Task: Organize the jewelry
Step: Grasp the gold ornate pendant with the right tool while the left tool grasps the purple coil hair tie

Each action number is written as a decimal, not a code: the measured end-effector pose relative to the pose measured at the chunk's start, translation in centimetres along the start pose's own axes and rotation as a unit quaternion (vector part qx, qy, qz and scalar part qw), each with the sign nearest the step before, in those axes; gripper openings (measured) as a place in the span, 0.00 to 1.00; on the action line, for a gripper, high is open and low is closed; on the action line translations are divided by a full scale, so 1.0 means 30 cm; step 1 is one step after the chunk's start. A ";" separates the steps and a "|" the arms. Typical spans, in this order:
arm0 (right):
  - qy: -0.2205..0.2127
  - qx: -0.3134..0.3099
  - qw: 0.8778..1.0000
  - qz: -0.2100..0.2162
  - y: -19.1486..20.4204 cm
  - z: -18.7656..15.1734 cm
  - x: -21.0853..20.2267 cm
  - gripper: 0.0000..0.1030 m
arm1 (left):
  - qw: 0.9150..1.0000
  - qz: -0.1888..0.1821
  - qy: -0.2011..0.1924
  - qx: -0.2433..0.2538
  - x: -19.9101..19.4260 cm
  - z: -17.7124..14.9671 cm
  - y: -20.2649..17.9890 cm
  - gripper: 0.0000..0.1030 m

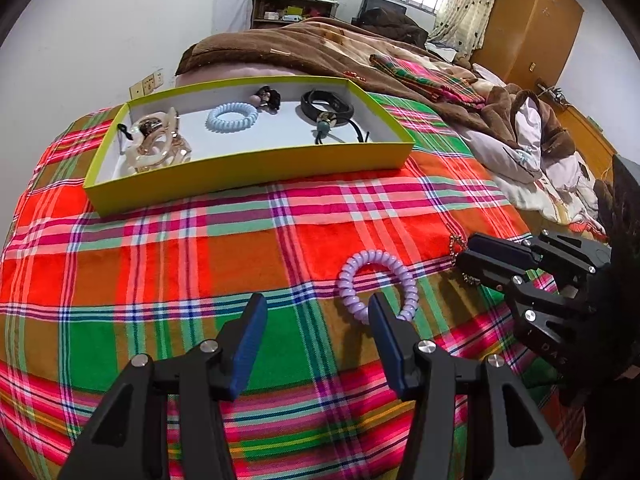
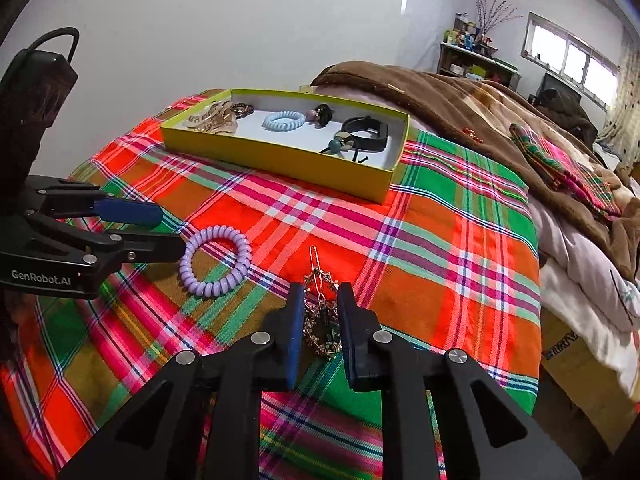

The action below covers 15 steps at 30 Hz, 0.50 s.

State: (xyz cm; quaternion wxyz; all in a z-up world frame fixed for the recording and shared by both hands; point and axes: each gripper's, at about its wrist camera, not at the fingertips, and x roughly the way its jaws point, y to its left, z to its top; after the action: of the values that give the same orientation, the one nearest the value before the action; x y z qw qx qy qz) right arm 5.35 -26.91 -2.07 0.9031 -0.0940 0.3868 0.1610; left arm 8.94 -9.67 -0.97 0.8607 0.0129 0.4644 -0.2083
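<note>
A purple spiral hair tie (image 1: pixel 376 280) (image 2: pixel 216 262) lies on the plaid bedspread. My left gripper (image 1: pixel 316 304) (image 2: pixel 170 232) is open beside it, with one fingertip over the ring's near side and not pressing it. My right gripper (image 2: pixel 321 294) (image 1: pixel 464 254) is shut on a gold ornate hair clip (image 2: pixel 320 312) that rests on the cloth; in the left wrist view only bits of its chain (image 1: pixel 456 245) show. Farther back sits a yellow box (image 1: pixel 248 164) (image 2: pixel 280 160) holding a light blue spiral tie (image 1: pixel 232 117) (image 2: pixel 284 121), cream claw clips (image 1: pixel 156 144), a black band (image 1: pixel 326 104) and bead ties.
A brown blanket (image 1: pixel 320 48) and a folded plaid cloth (image 1: pixel 428 76) lie behind the box. Rumpled bedding (image 1: pixel 540 160) hangs at the right edge of the bed. A white wall (image 2: pixel 200 32) rises to the left.
</note>
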 end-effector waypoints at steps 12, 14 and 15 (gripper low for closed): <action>-0.012 0.016 1.000 0.004 -0.027 -0.014 -0.034 0.17 | 0.997 0.061 0.004 0.045 0.042 0.016 -0.072 0.52; -0.016 0.017 1.000 0.006 -0.029 -0.015 -0.043 0.07 | 0.996 0.064 0.005 0.055 0.051 0.017 -0.081 0.42; -0.017 0.017 1.000 0.005 -0.031 -0.016 -0.047 0.07 | 0.996 0.068 0.005 0.058 0.054 0.016 -0.082 0.38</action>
State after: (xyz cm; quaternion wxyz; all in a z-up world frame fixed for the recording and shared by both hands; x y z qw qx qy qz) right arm 4.45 -28.22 -1.32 0.9103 -0.0737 0.3746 0.1603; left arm 9.19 -12.57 -1.57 0.8685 0.0951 0.4535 -0.1760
